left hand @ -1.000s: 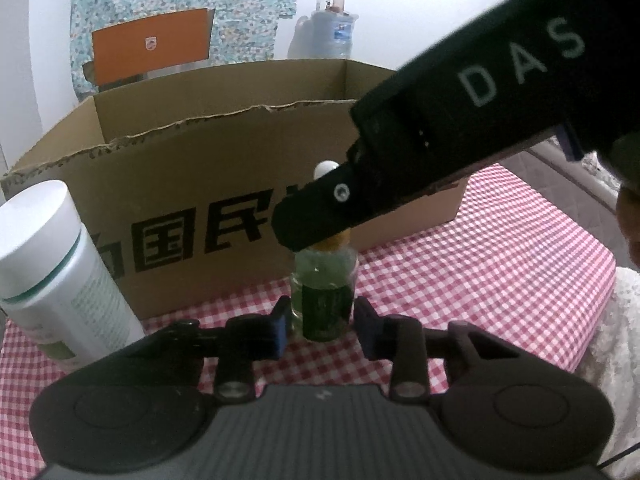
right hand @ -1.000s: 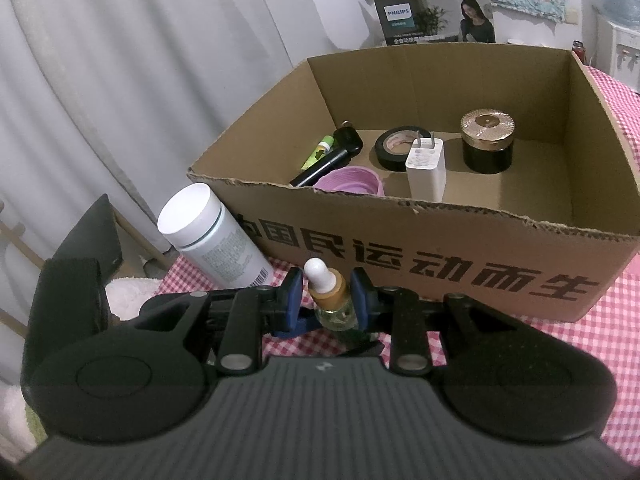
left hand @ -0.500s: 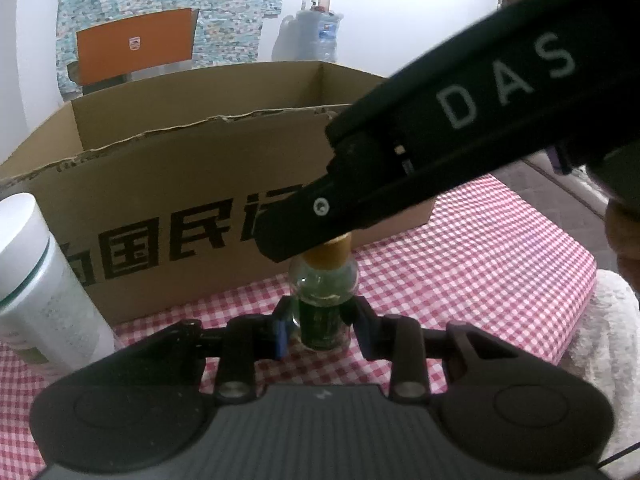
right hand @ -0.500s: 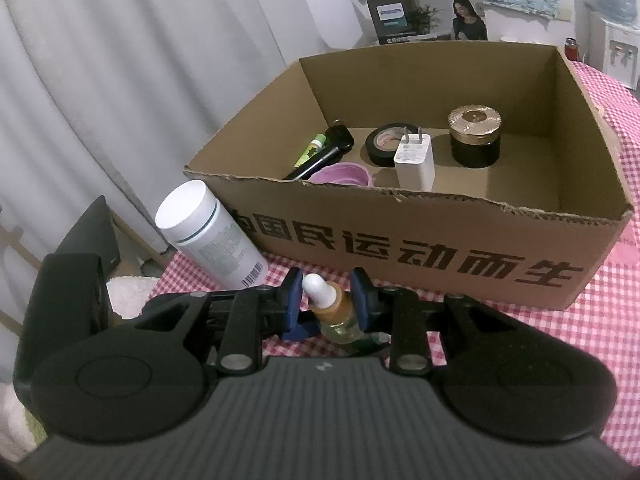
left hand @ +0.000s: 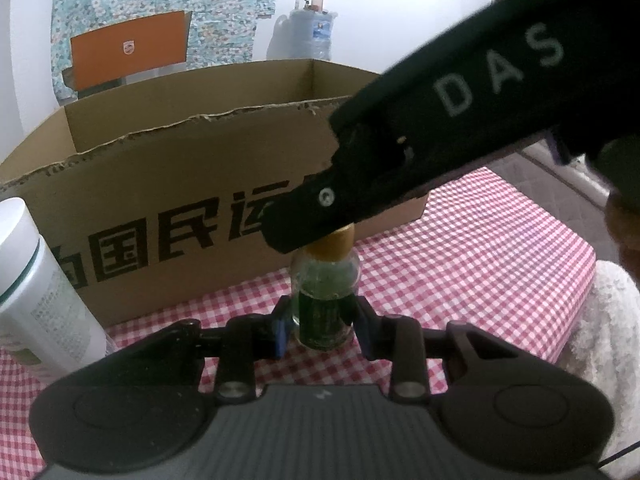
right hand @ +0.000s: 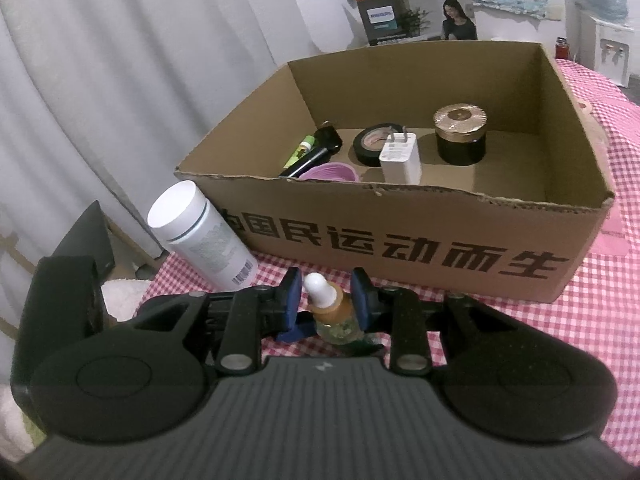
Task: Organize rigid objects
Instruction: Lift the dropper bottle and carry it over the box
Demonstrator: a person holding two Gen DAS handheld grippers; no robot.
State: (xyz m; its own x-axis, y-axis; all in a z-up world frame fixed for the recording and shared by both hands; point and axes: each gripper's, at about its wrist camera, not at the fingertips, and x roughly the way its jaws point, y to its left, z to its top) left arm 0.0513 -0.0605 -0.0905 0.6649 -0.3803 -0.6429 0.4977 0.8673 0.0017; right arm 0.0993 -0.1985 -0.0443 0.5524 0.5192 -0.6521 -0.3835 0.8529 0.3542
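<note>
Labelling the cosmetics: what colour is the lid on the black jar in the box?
Gold, on the black jar; clearest in the right wrist view.

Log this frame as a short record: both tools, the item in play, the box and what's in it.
left tool: closed around the dropper bottle at its glass body
right tool: straddling the bottle's cap; contact unclear
cardboard box: open-topped, on the checked cloth
in box: white charger, tape roll, gold-lidded jar
outside box: white bottle, by the front corner

Dropper bottle (left hand: 324, 300) – glossy, seemingly glass.
</note>
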